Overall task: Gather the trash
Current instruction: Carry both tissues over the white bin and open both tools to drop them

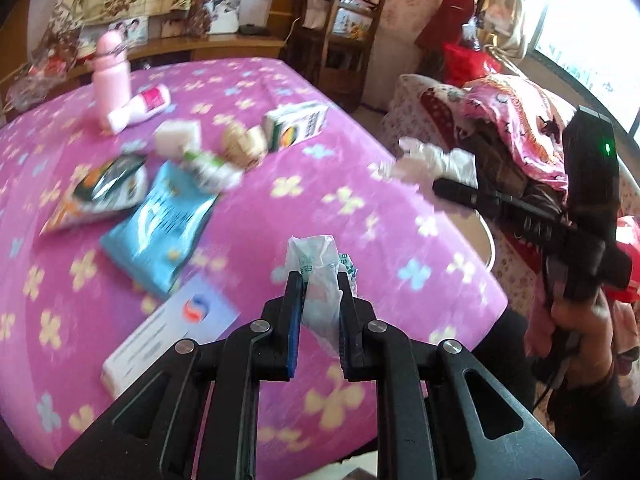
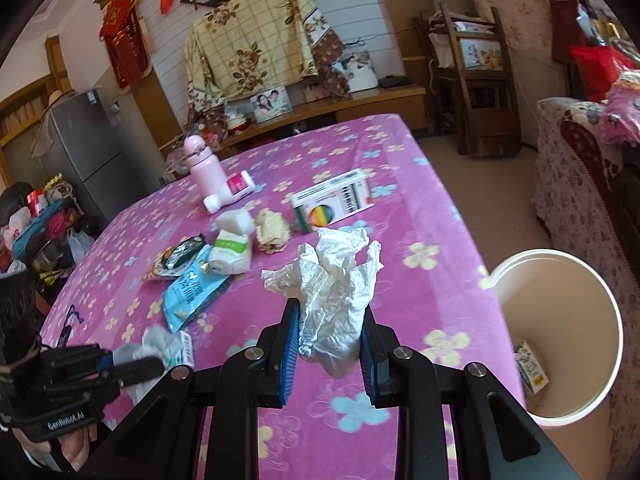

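Observation:
My left gripper [image 1: 319, 280] is shut on a crumpled white wrapper with green print [image 1: 316, 264], held above the pink flowered table [image 1: 400, 248]; it also shows in the right wrist view [image 2: 156, 356]. My right gripper [image 2: 330, 308] is shut on a crumpled white tissue [image 2: 336, 280] and holds it over the table's near edge; it shows in the left wrist view [image 1: 440, 184] at the table's right edge. A white bin [image 2: 560, 276] stands on the floor to the right of the table, with a small carton [image 2: 530, 368] inside.
On the table lie a blue packet [image 2: 192, 296], a snack bag [image 2: 180, 256], a white pack [image 2: 232, 252], a medicine box [image 2: 332, 200], a pink bottle [image 2: 202, 168], a lying white bottle [image 2: 230, 192] and a white card [image 1: 168, 332]. A sofa [image 2: 580, 168] stands right.

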{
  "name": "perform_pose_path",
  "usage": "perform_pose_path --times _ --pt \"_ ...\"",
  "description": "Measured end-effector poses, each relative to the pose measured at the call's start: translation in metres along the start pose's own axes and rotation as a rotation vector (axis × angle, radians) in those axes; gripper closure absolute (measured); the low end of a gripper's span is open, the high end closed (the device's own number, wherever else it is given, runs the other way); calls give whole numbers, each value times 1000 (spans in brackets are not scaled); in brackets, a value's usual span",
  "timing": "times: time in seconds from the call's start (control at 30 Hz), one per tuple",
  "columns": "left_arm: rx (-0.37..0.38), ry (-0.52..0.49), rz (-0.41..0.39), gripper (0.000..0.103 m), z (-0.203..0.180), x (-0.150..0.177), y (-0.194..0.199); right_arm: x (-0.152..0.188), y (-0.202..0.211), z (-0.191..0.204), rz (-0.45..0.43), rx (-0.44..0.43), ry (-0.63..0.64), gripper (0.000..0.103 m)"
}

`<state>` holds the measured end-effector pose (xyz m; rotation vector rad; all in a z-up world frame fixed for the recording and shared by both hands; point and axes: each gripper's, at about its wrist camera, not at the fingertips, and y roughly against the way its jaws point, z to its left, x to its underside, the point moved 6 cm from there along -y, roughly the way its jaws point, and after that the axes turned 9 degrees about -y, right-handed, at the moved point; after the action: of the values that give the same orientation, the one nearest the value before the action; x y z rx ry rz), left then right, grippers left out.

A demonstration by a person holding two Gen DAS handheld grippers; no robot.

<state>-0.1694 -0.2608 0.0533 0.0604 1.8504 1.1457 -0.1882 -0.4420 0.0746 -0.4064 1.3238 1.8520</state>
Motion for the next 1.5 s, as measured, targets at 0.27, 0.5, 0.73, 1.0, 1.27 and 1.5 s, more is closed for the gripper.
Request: perform_pose_path --times 0.27,0.5,0.73,1.0,1.27,1.5 --pt "61 -50 -20 90 -43 -41 -32 -9 24 -43 -45 76 -46 77" --pt "103 -77 -8 90 -74 -64 -66 -11 41 -92 -67 155 -112 77" --pt "123 -111 9 90 -104 -79 -95 -11 49 -140 -70 221 -178 77" --pt "150 -135 26 90 -132 -90 -119 -1 51 -180 -48 274 -238 77" --pt "215 -140 44 90 -162 -103 -146 6 44 -210 -30 307 -288 77" --pt "236 -126 62 89 -177 -106 -168 8 36 -228 -24 339 -300 77"
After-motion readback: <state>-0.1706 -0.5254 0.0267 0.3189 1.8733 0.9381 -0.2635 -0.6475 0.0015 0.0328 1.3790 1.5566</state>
